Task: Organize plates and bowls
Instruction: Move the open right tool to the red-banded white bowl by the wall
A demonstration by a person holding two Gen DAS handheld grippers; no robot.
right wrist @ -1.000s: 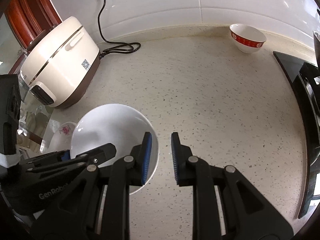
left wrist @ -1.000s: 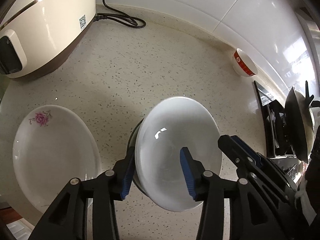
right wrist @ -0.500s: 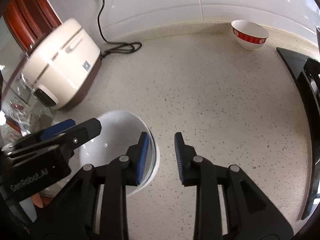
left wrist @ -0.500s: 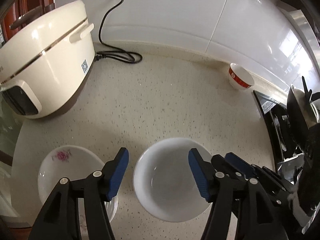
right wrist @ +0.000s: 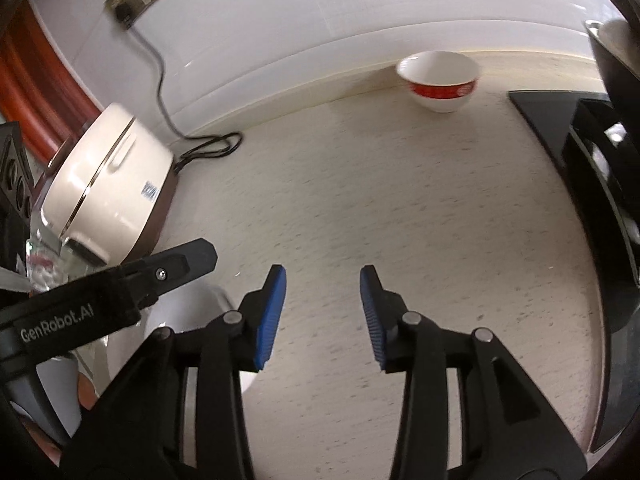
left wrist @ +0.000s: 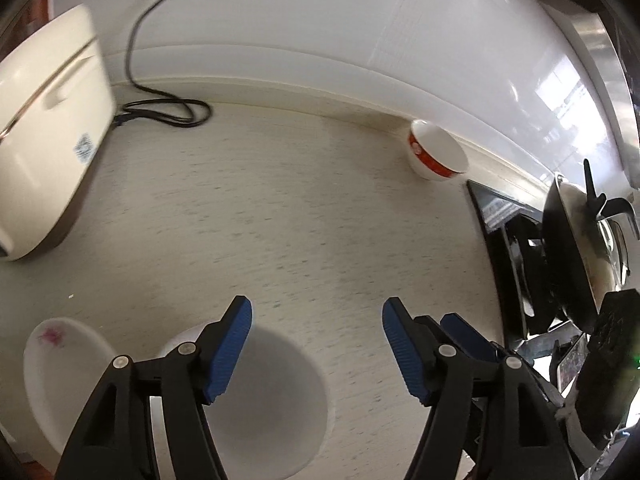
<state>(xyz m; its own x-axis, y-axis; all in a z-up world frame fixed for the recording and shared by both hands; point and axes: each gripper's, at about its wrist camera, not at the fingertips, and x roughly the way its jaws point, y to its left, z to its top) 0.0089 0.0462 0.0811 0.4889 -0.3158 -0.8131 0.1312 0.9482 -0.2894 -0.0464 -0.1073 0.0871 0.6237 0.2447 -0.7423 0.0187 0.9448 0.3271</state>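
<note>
A plain white bowl (left wrist: 276,412) sits upright on the speckled counter (left wrist: 300,220), beside a white plate with a pink flower (left wrist: 60,368) to its left. My left gripper (left wrist: 318,346) hovers above the bowl's far rim, jaws opening, with only bare counter between the pads. My right gripper (right wrist: 322,316) is just to its right, jaws also opening and holding nothing. In the right wrist view the white bowl (right wrist: 188,320) is partly hidden behind the left gripper's body (right wrist: 120,292). A red-banded bowl (left wrist: 436,156) (right wrist: 438,76) stands by the back wall.
A cream rice cooker (left wrist: 44,120) (right wrist: 108,184) stands at the left, its black cable (left wrist: 168,108) coiled along the wall. At the right, a black stove (left wrist: 516,240) (right wrist: 580,160) carries a dark pan (left wrist: 568,248). The counter's front edge lies just past the plate.
The left gripper let go of the tilted white bowl, which now rests flat on the counter by the flowered plate. Both grippers have spread their jaws, drawn back and swung right.
</note>
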